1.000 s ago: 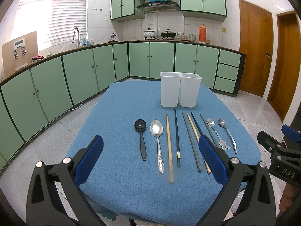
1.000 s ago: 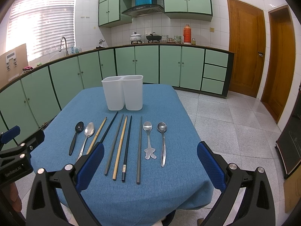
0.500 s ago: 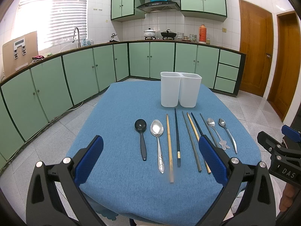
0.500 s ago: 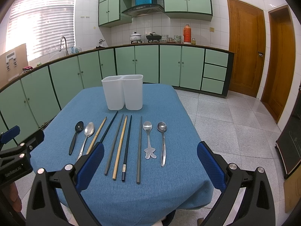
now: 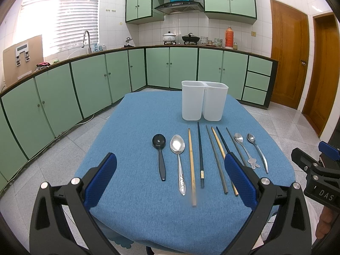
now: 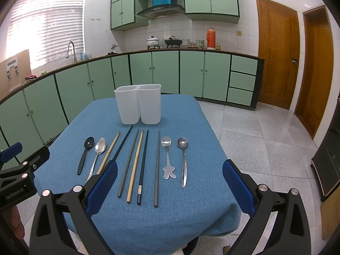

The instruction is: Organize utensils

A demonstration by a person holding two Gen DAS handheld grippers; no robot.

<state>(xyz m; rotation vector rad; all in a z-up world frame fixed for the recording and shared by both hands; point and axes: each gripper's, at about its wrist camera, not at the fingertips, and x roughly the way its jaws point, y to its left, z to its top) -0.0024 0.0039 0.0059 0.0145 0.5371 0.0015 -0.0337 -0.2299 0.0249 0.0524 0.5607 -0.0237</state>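
A white two-compartment holder (image 5: 204, 101) (image 6: 139, 104) stands empty at the far middle of the blue table (image 5: 131, 131) (image 6: 191, 212). In front of it lie, in a row, a black spoon (image 5: 159, 146) (image 6: 86, 154), a large steel spoon (image 5: 178, 150) (image 6: 98, 153), several chopsticks (image 5: 200, 155) (image 6: 135, 163), a cartoon-handled spoon (image 5: 244, 148) (image 6: 167, 155) and a small steel spoon (image 5: 256, 148) (image 6: 183, 157). My left gripper (image 5: 170, 180) hangs open over the near edge, empty. My right gripper (image 6: 170, 182) is open and empty too, above the near right part.
Green cabinets (image 5: 89, 85) and a counter with a sink line the left and back walls. Two wooden doors (image 6: 276, 51) stand on the right. Tiled floor (image 6: 265, 138) surrounds the table. A hand (image 5: 325, 223) holds the other gripper at each view's edge.
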